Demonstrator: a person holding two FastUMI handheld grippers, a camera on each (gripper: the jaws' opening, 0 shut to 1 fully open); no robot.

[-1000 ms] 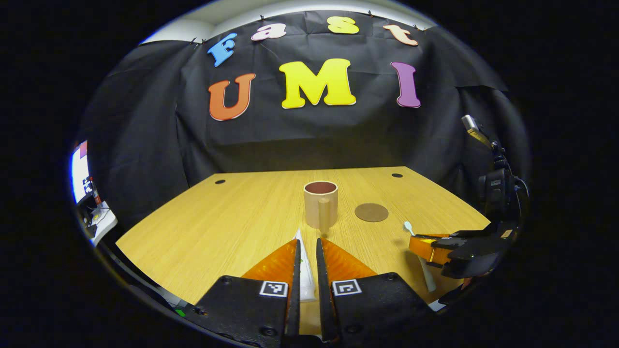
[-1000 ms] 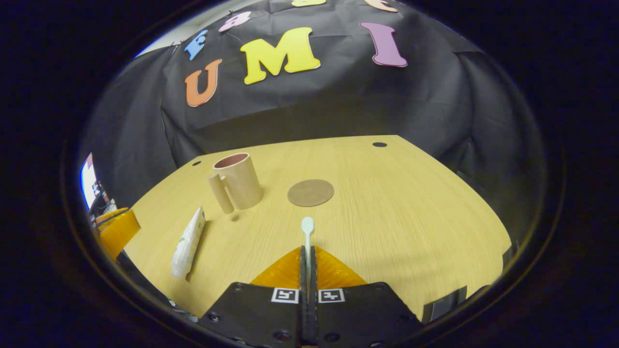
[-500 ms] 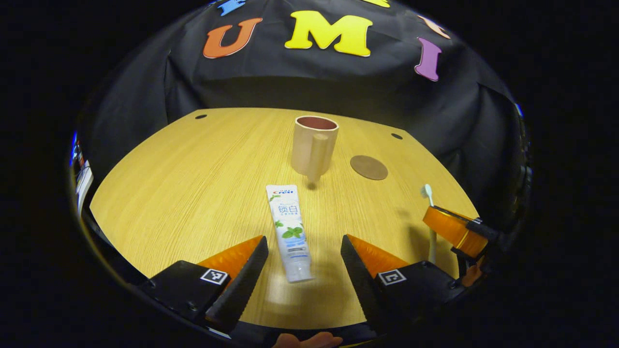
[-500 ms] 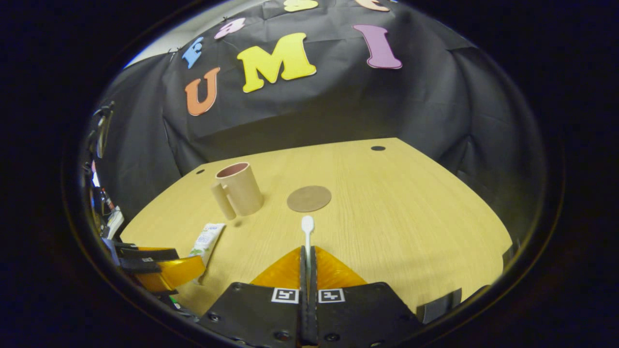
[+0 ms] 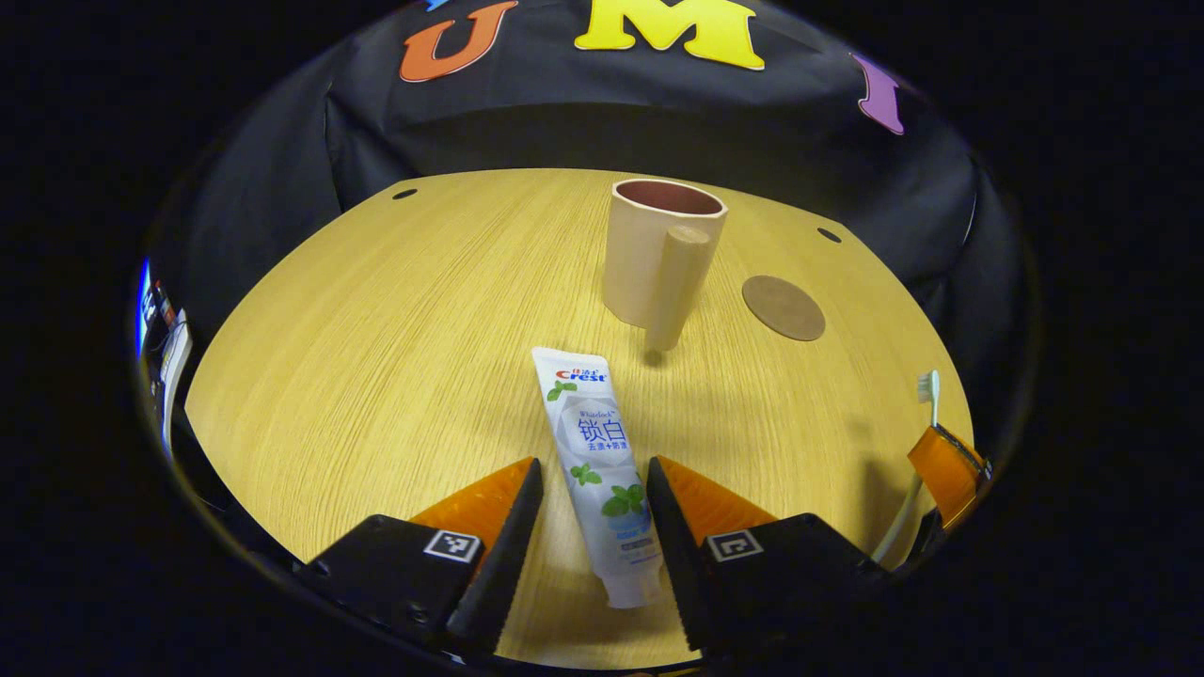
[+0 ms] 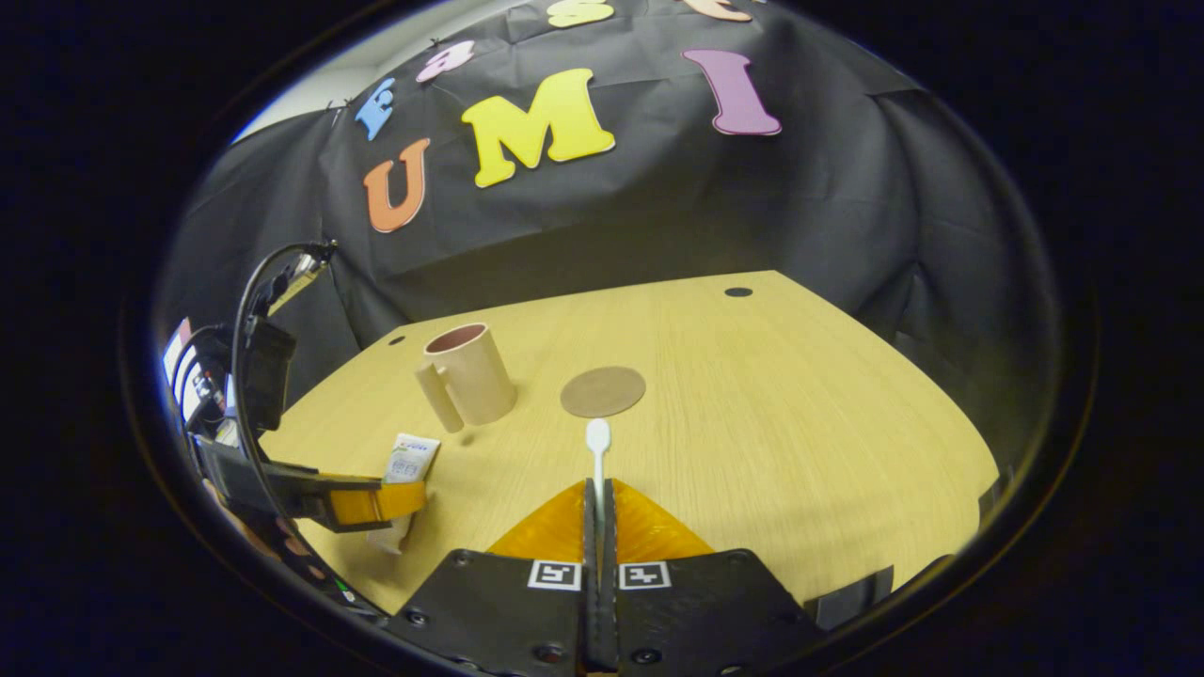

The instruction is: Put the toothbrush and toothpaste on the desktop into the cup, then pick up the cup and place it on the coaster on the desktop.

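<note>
While your left claw [image 5: 590, 494] stands with its fingers apart on both sides of the toothpaste [image 5: 595, 461], the tube lies flat on the bench [image 5: 395, 310], its flat end pointing to 12 o'clock, toward the cup [image 5: 658, 252]. Neither finger seems to touch the tube for now. Your right claw [image 6: 599, 498] is clamped on the toothbrush [image 6: 597, 449], the head sticking out toward 12 o'clock, above the bench. The cup stands upright beside the coaster [image 6: 603, 391], not on it; from the right gripper view it is at 11 o'clock and the coaster just at 12 o'clock.

I judge that the step in hand is the grasp of the tube. Lower until the fingers reach its sides, center it between them, then close slowly, because the soft tube can bend or slip out. Hold it near the cap end, so the long part can enter the cup first.
</note>
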